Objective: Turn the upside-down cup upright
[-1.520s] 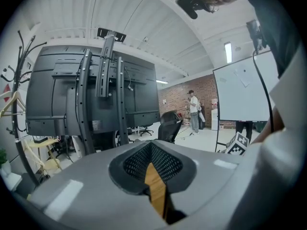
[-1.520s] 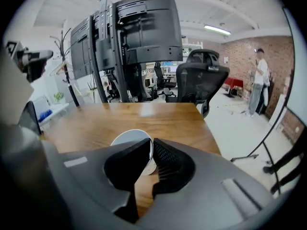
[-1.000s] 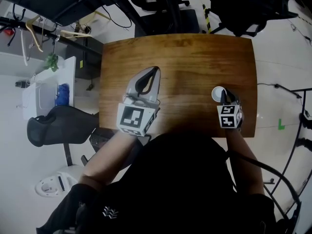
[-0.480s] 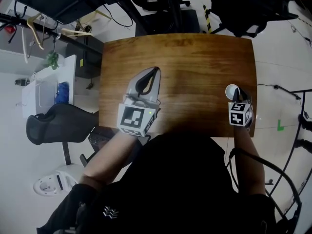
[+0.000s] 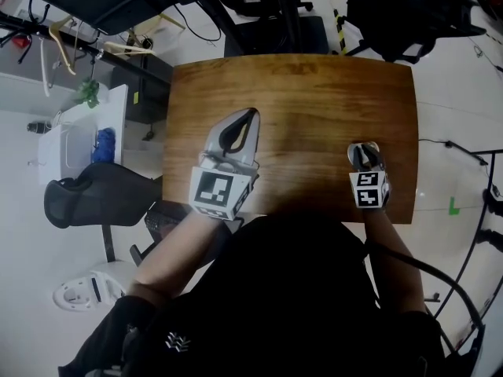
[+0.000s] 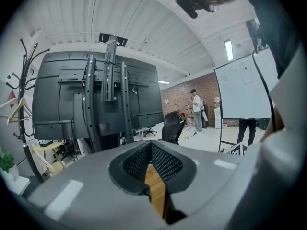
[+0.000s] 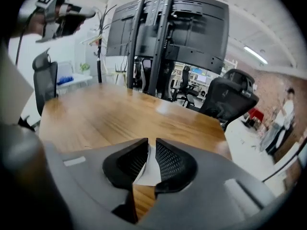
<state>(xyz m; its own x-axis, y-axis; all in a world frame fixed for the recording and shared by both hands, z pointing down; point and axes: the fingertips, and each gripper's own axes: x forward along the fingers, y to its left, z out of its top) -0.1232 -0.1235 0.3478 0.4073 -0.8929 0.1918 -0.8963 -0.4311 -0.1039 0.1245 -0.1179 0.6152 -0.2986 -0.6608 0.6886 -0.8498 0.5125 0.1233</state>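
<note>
Cup: the cup [image 7: 149, 172] is down between the right gripper's jaws, its white wall filling the gap, and it sits on the table under that gripper's tips.

Right gripper: the right gripper [image 7: 152, 141] points steeply down over the cup. Its jaws stand a little apart and have just been opening. The gap looks wider than a thin cup wall, so I'd say the pads no longer pinch it.

Why held so: taking one wall from above, with one jaw inside and one outside, suits swinging a light cup over. Loosening the hold with the cup on the wood reads to me as letting it go.

Which way up: in the head view a pale rim with a greyer middle shows just past the jaw tips. I take that for an open mouth facing up, but the jaws cover too much of it to be sure.

Left gripper: the left gripper [image 6: 151, 143] has its jaws together on nothing. It lies nearly level over the table, well apart from the cup, and looks parked out of the way.

Table: the table [image 5: 299, 93] ahead of both grippers is bare wood, so nothing crowds a retreat.

Risk: a jaw dragging on the wall while lifting out could tip the cup.
</note>
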